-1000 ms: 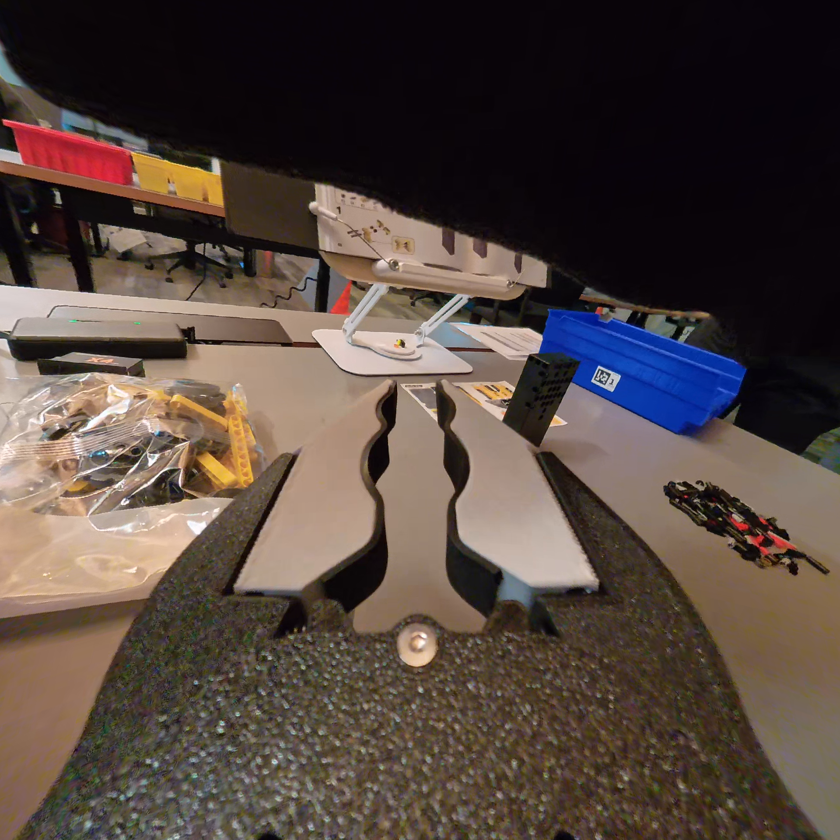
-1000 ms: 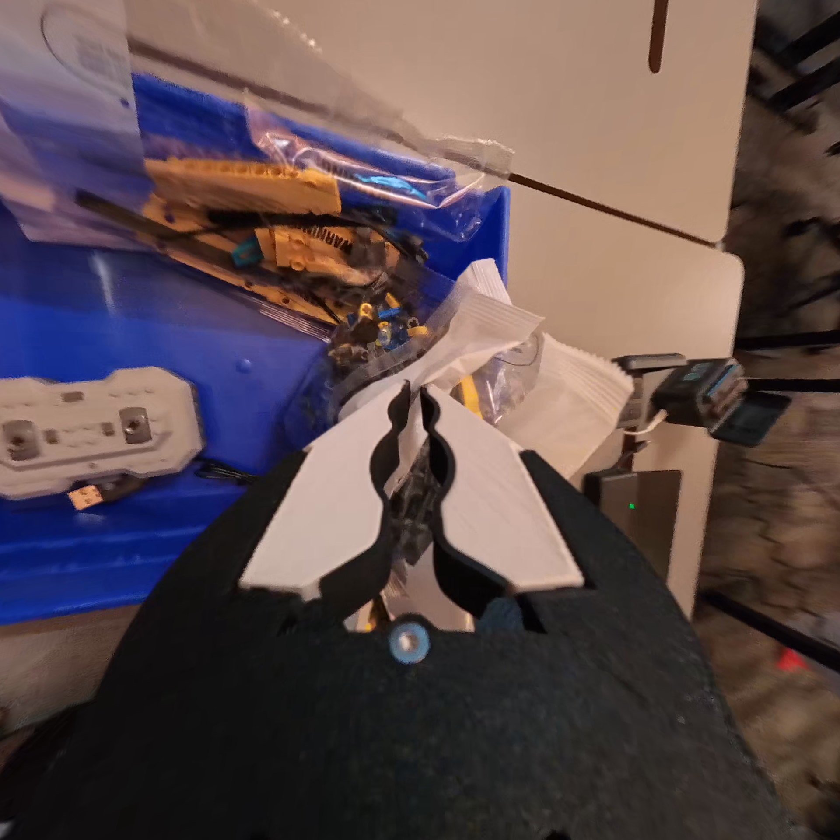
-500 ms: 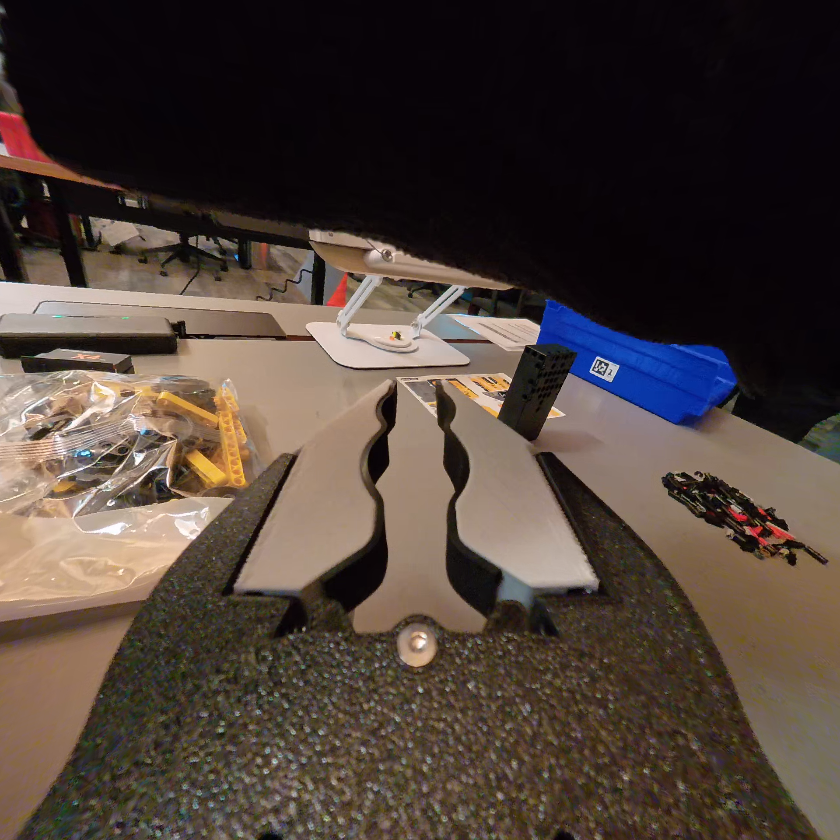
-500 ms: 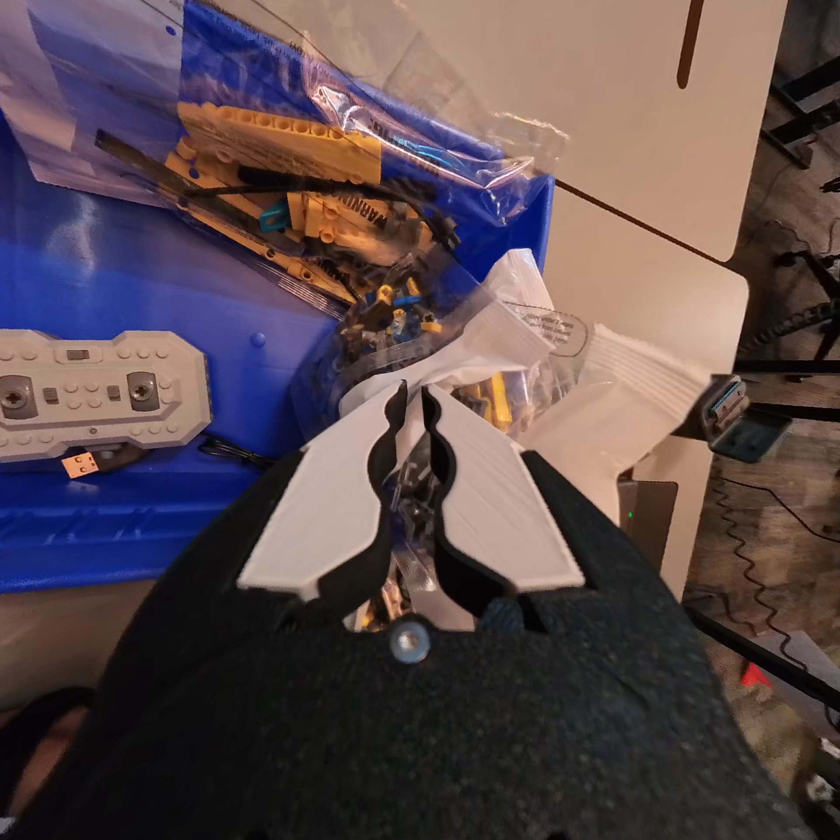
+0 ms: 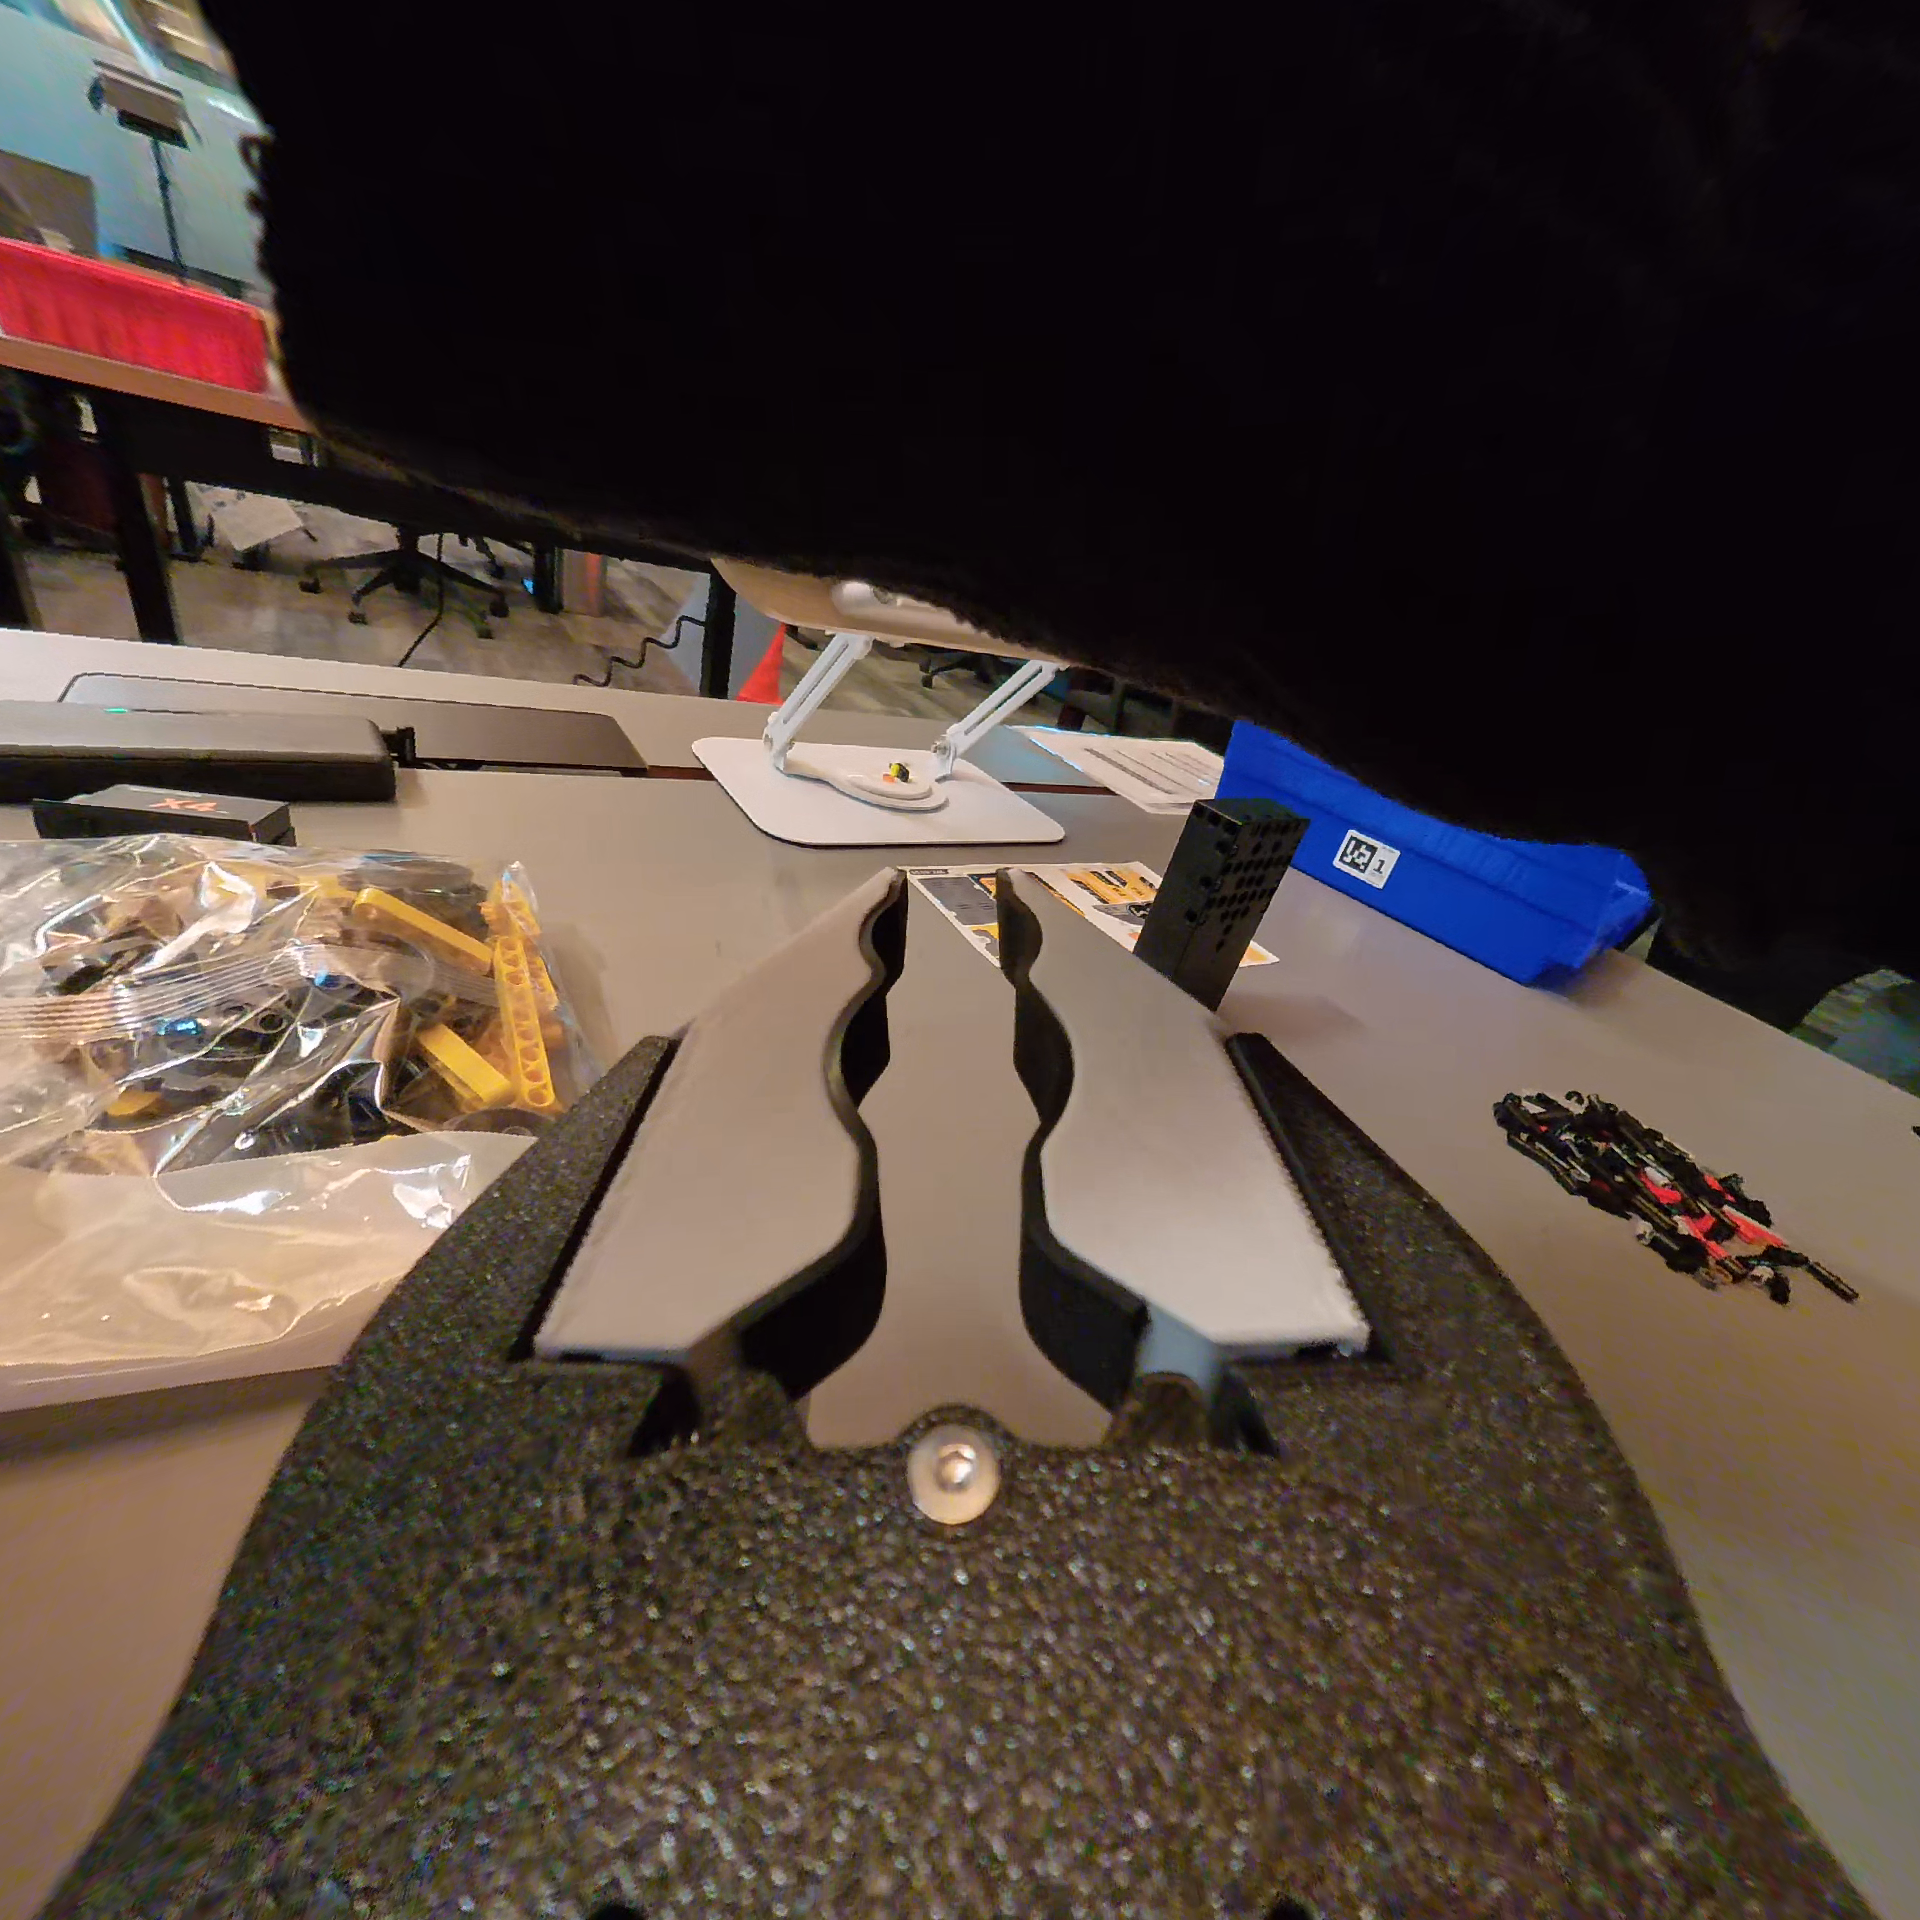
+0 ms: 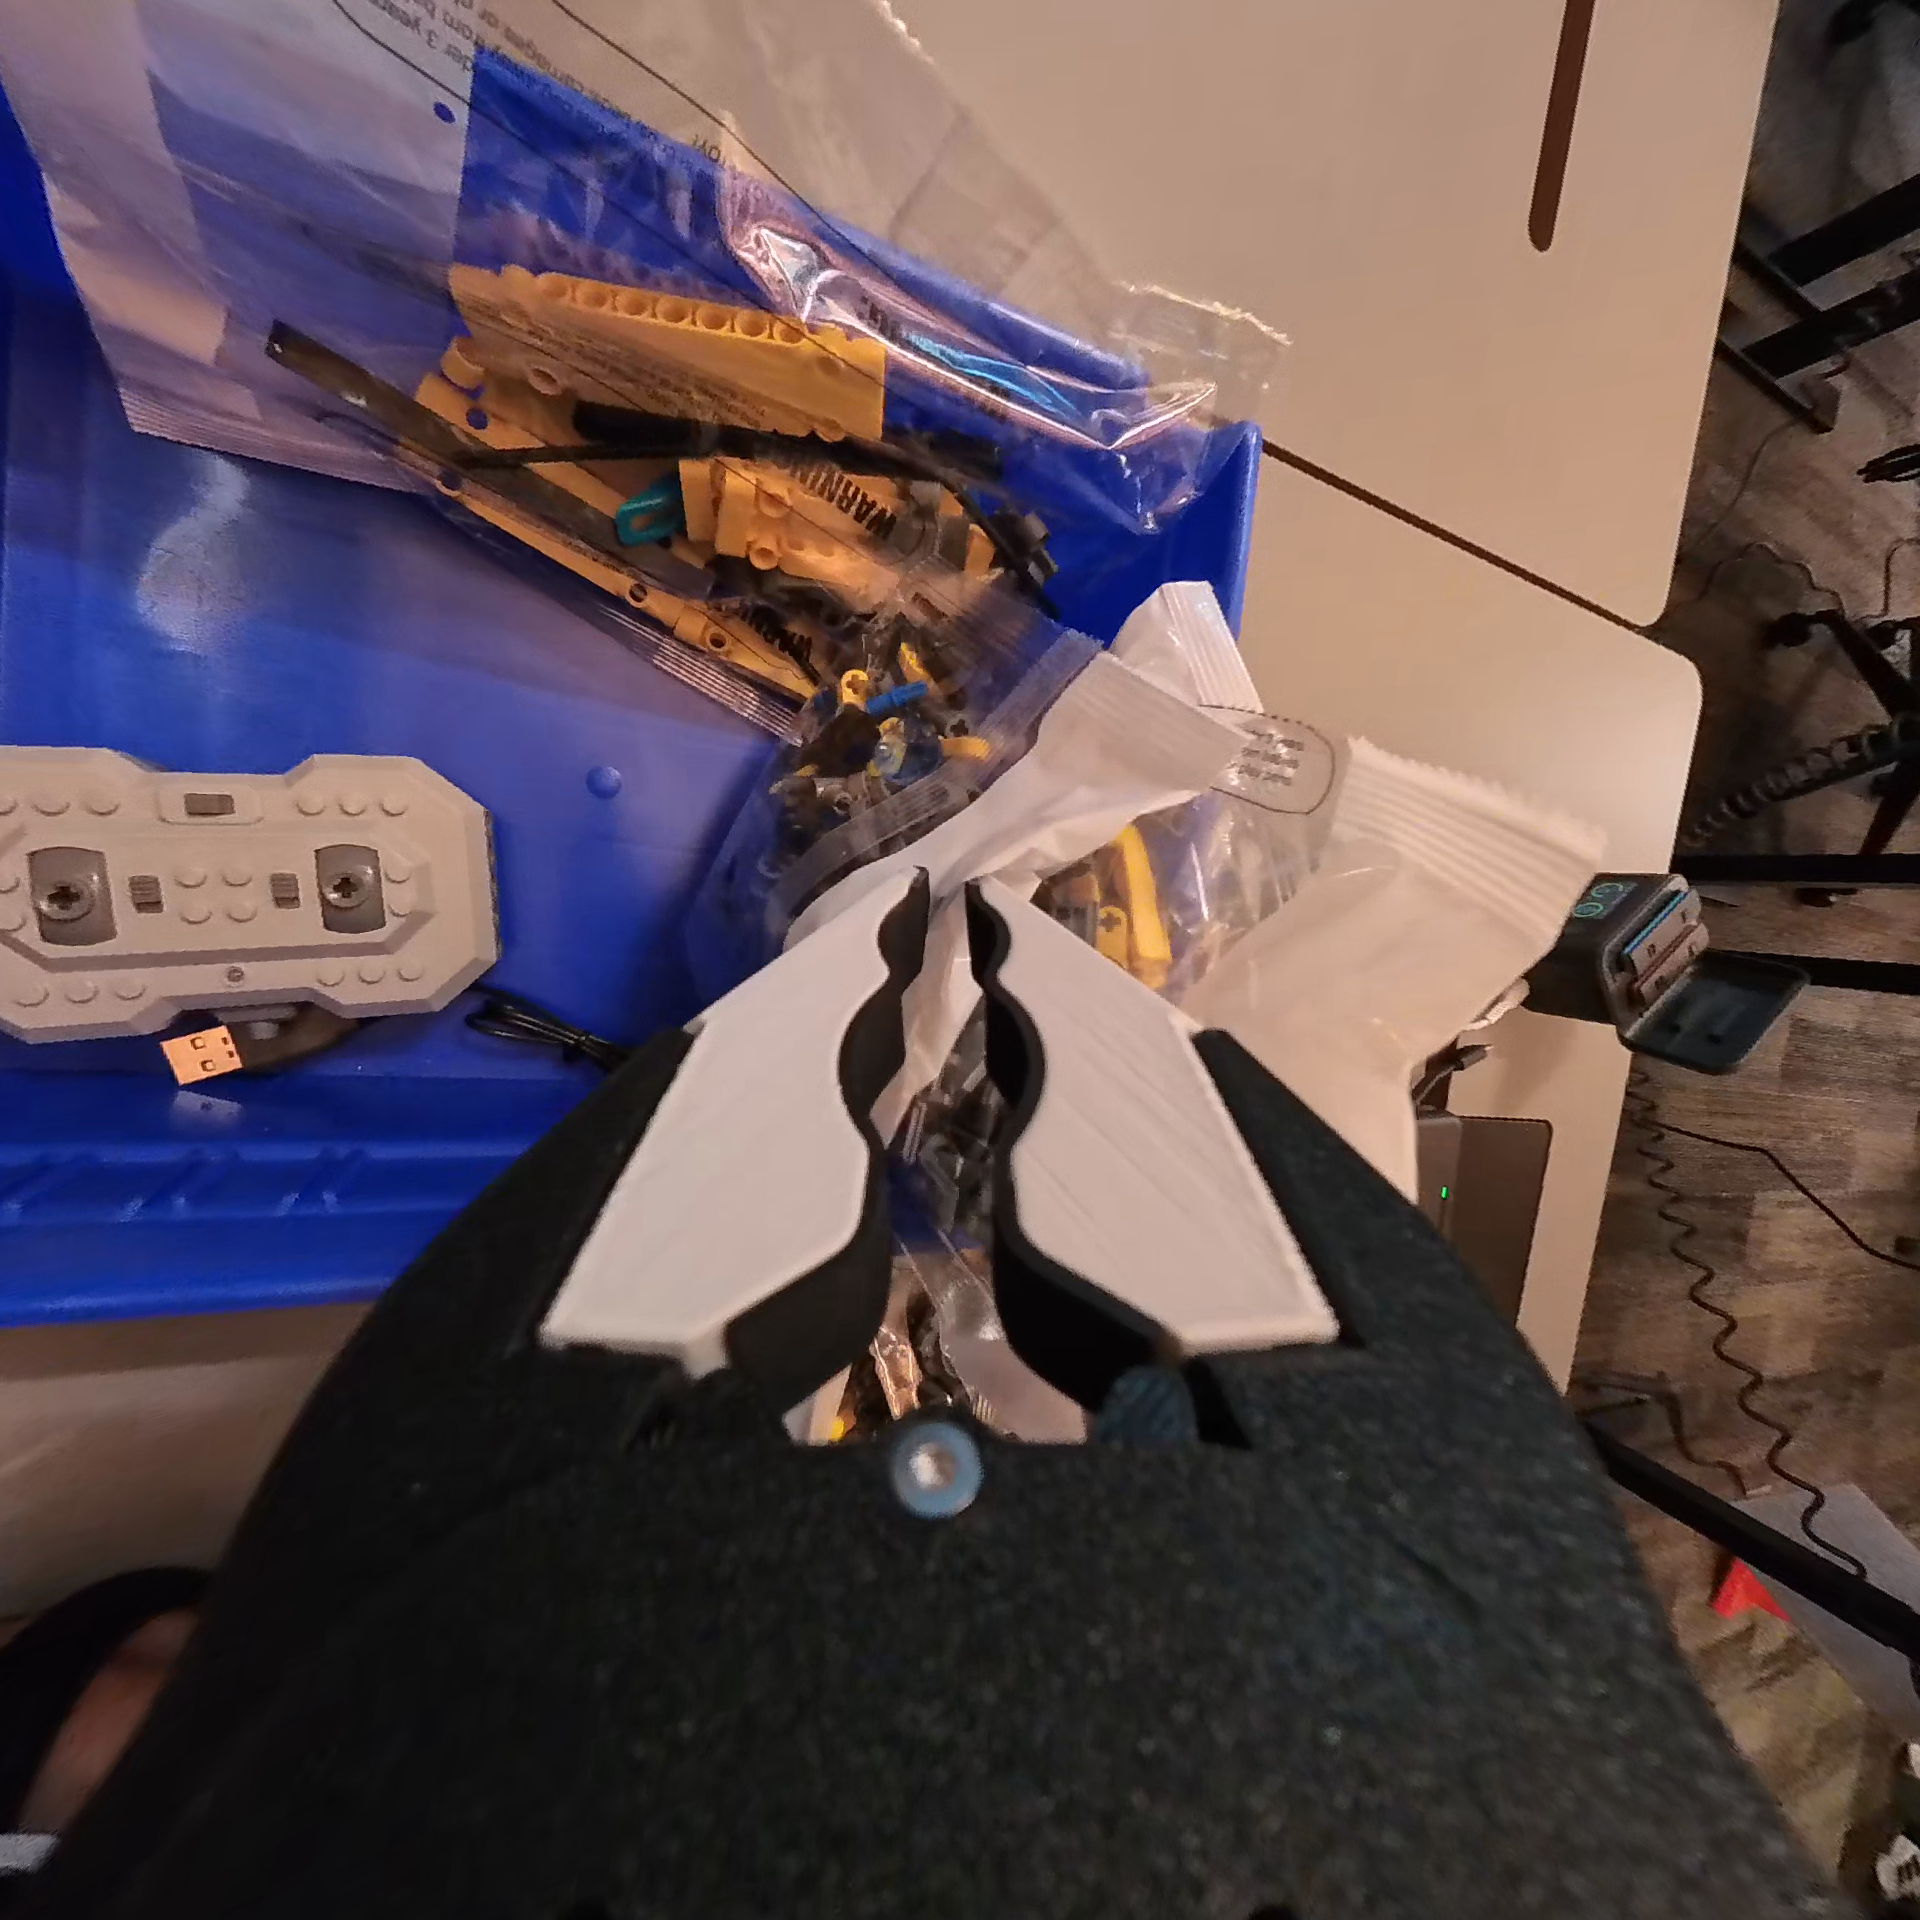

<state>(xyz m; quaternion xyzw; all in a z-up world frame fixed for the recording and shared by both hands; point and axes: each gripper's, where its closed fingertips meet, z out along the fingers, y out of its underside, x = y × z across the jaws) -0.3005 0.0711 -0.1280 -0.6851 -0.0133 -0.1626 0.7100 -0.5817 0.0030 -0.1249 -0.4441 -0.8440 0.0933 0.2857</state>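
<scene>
Blue bin (image 6: 312, 644) nearer now, right gripper (image 6: 945, 883) pinching bag (image 6: 1091, 769) (unchanged).

Two wrist cameras: one low and level, one high and looking down.

The left wrist view sits low behind the left claw (image 5: 951, 883), close above the grey tabletop (image 5: 1558, 1455), and faces level across it toward a white stand (image 5: 878, 800) and a blue bin (image 5: 1455, 883) farther off; a dark mass close to the lens blocks its upper part. The right wrist view rides behind the right claw (image 6: 945, 883) and looks steeply down from near at hand into a blue bin (image 6: 312, 644), past the tabletop edge to the floor (image 6: 1766, 1143). Whether both show the same bin cannot be told.
</scene>
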